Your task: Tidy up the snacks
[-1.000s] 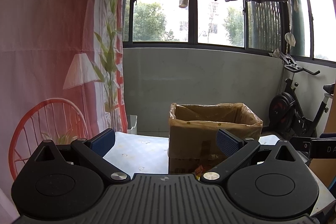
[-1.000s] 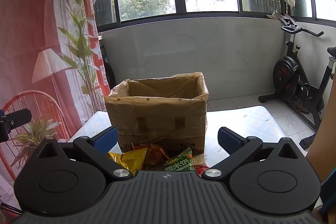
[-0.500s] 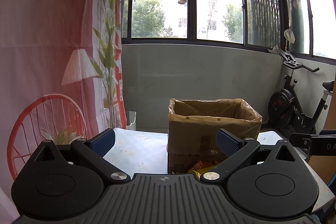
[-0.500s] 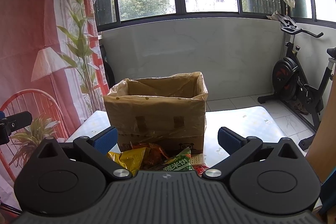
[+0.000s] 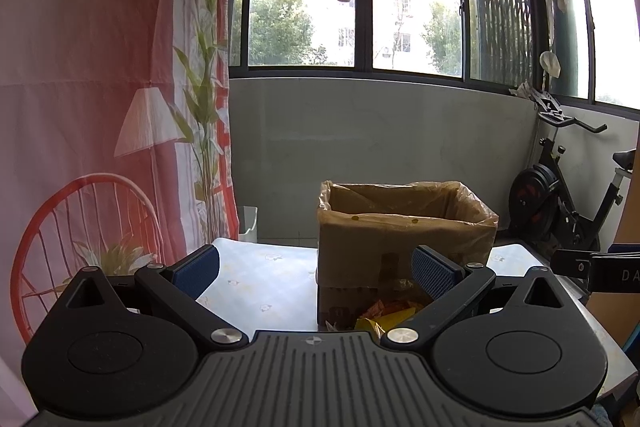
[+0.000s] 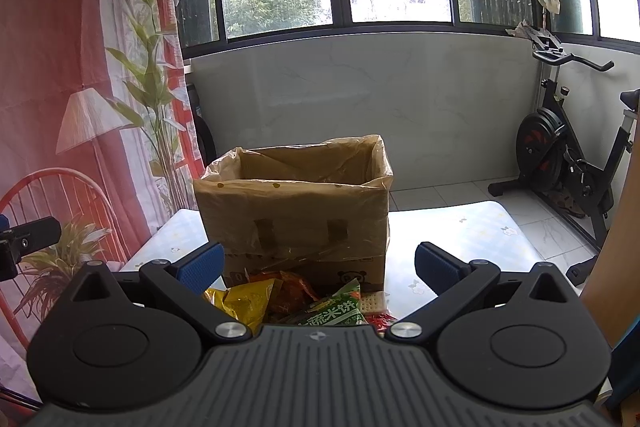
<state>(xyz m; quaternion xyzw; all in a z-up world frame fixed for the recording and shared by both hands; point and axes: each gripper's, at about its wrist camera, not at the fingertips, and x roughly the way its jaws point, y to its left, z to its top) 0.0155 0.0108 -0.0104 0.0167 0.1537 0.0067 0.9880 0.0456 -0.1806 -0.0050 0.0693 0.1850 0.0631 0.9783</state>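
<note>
Balcony worktop [image 6: 460, 227] carries our snack packets [image 6: 296, 299], heaped just in front of the lined cardboard box [image 6: 296, 211]. They look light, crinkly, slippery; we'd pinch a sealed edge. Left gripper [image 5: 316, 267] & right gripper [image 6: 318, 265]: jaws spread, holding nothing.

In the left wrist view the cardboard box [image 5: 404, 239] sits higher in the frame than a second ago, and the window sill above it has also moved up, so the view has tilted a little downward. More of the yellow snack packet [image 5: 386, 319] now shows at the box's foot, low in the centre. In the right wrist view the box [image 6: 294, 211] has drifted very slightly to the left and down.
</note>
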